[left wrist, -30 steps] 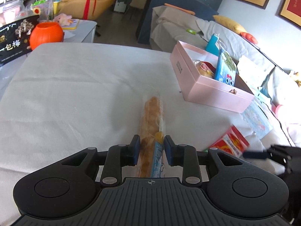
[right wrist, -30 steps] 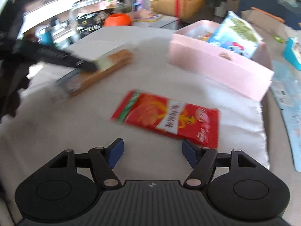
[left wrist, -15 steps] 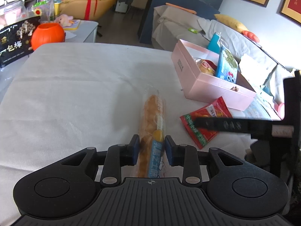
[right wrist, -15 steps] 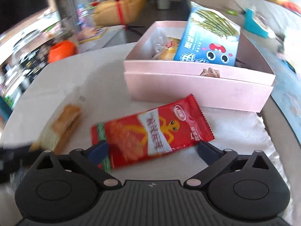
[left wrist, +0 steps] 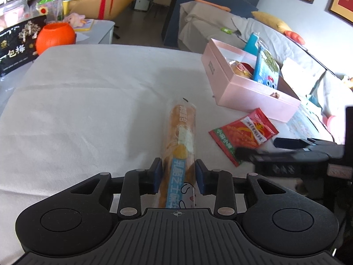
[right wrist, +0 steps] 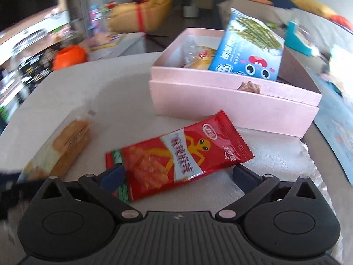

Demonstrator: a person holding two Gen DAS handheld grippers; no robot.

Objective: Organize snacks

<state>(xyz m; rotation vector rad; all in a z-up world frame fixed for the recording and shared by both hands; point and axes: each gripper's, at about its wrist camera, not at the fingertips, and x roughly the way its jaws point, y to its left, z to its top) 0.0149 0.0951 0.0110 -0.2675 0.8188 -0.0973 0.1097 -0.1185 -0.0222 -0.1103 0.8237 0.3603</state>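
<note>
A long bread stick in a clear wrapper [left wrist: 182, 137] lies on the white tablecloth [left wrist: 88, 101]. My left gripper [left wrist: 178, 174] has its near end between its blue pads; the jaws are opening, and the pads still touch the wrapper's sides. A red snack packet [right wrist: 181, 154] lies flat in front of the pink box [right wrist: 220, 97]. My right gripper [right wrist: 178, 175] stands wide open around the packet's near end, not pressing it. In the left wrist view the right gripper [left wrist: 260, 148] sits at the red packet [left wrist: 242, 130], right of the bread. The pink box [left wrist: 242, 95] holds a blue seaweed pack [right wrist: 249, 50] and a wrapped bun [right wrist: 203, 59].
An orange pumpkin-shaped pot [left wrist: 55, 36] and a black printed box [left wrist: 15, 50] stand beyond the table's far left corner. A pale blue printed sheet [right wrist: 337, 128] lies right of the pink box at the table edge. A covered sofa [left wrist: 275, 39] runs behind the box.
My right gripper swung over to the red packet and opened wide around its near end. The left gripper's pads eased slightly apart on the bread stick, which stayed in place.
</note>
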